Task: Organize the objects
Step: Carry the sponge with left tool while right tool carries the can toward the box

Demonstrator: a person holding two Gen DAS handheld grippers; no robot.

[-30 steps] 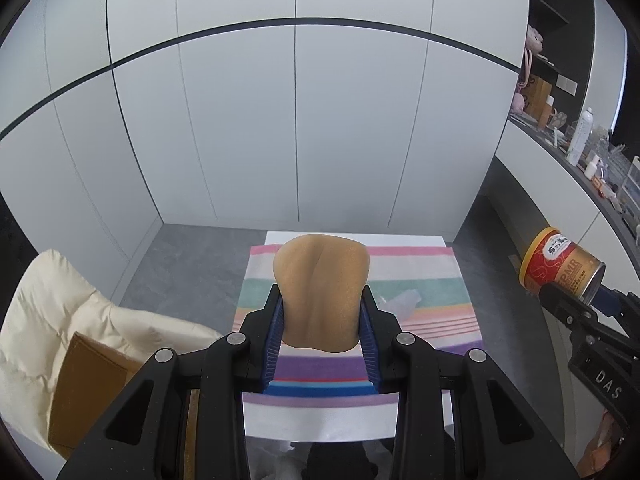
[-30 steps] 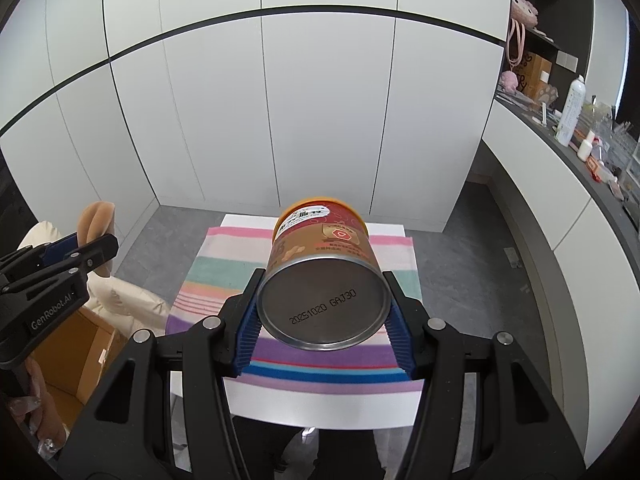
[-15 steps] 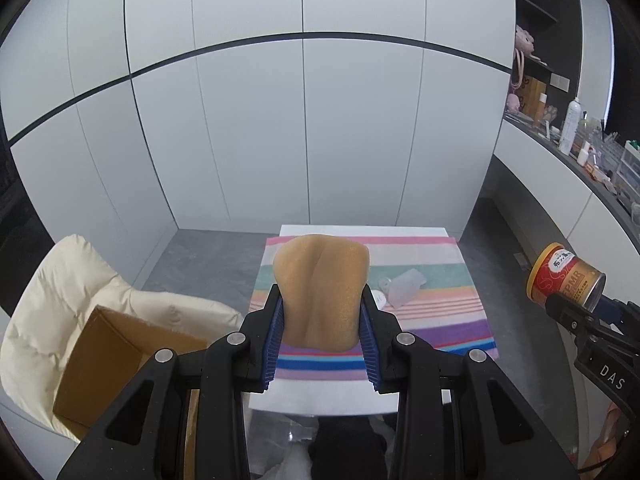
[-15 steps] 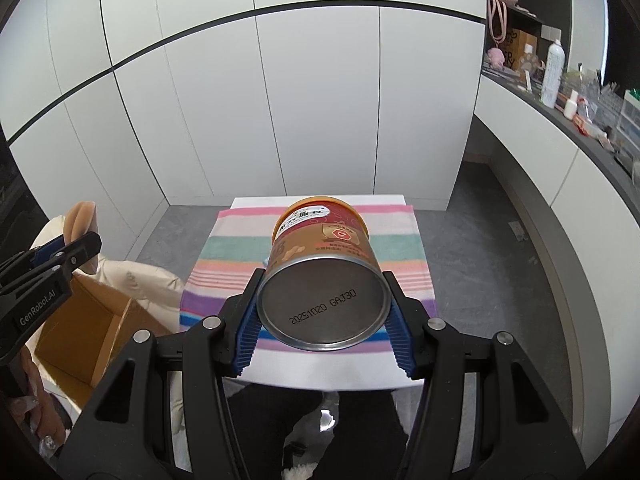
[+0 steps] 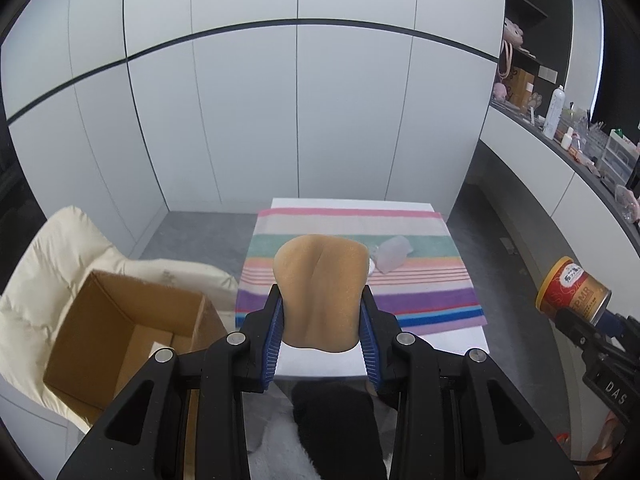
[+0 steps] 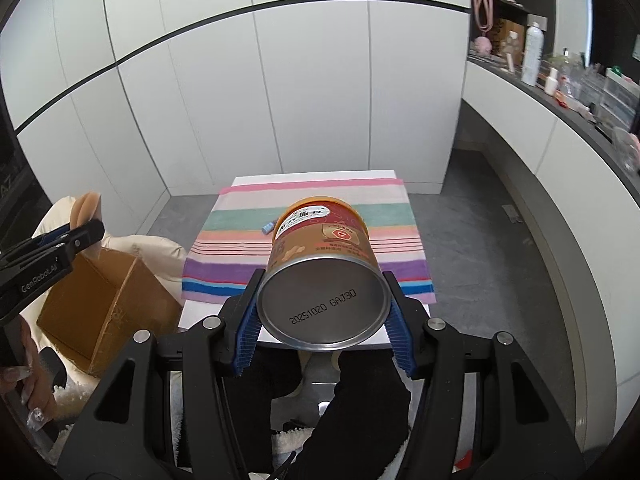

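Observation:
My left gripper (image 5: 322,310) is shut on a tan, bread-shaped foam piece (image 5: 320,292), held in the air short of the table's near edge. The right gripper (image 6: 324,312) is shut on a red and orange tin can (image 6: 320,248), tilted so its metal bottom faces the camera. The can (image 5: 574,290) also shows at the far right of the left wrist view. Left of both grippers, an open cardboard box (image 5: 120,332) rests on a cream padded cushion (image 5: 52,248). In the right wrist view the left gripper (image 6: 90,232) holds the foam piece (image 6: 86,206) above that box (image 6: 100,304).
A small white table (image 5: 452,338) carries a striped cloth (image 5: 420,300) with a clear plastic item (image 5: 392,254) and a small blue and white object (image 6: 267,227). White cabinet doors stand behind. A cluttered counter (image 5: 560,152) runs along the right. A person's dark-clothed legs (image 5: 336,420) are below.
Both grippers have drawn back from the table with their loads, so the table looks smaller and farther. The cardboard box has come into fuller view at the left.

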